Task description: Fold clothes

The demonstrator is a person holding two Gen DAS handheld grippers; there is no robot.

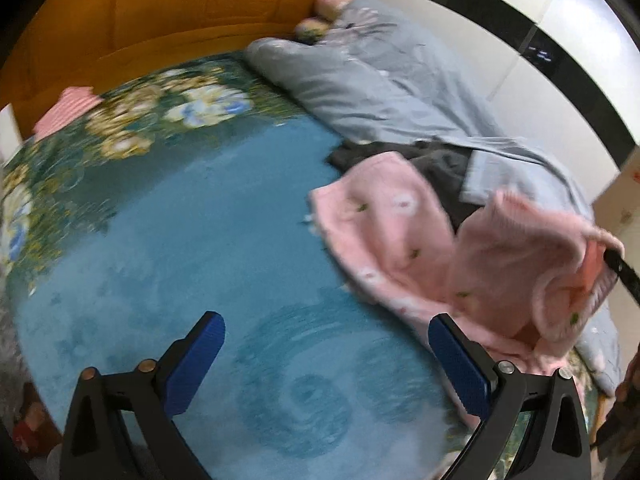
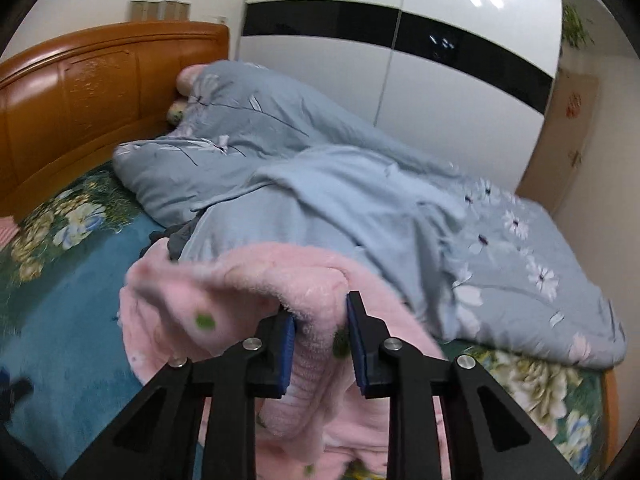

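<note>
The right gripper [image 2: 320, 320] has its jaws clamped on a bunched edge of the pink fleece garment [image 2: 248, 280], lifting it above the bed [image 1: 168, 216]. At three o'clock from the left gripper [image 1: 326, 340], whose jaws gape wide and empty, the garment drapes beside a grey quilt [image 2: 360, 184].

Fluffy pink garment [image 1: 404, 240] hangs bunched, partly lifted off bed.

1. The pink garment [image 2: 280, 280] was thick, fuzzy fleece with a ribbed knit cuff.
2. The grey-blue duvet [image 2: 360, 200] was smooth, matt woven cloth.
3. The headboard [image 2: 100, 92] was varnished, glossy wood.
4. The bed cover [image 1: 160, 220] looked soft and plush.
5. The right gripper [image 2: 320, 344] was matt black plastic with blue textured pads and shiny metal pins.
6. The wardrobe [image 2: 460, 20] doors were glossy.
</note>
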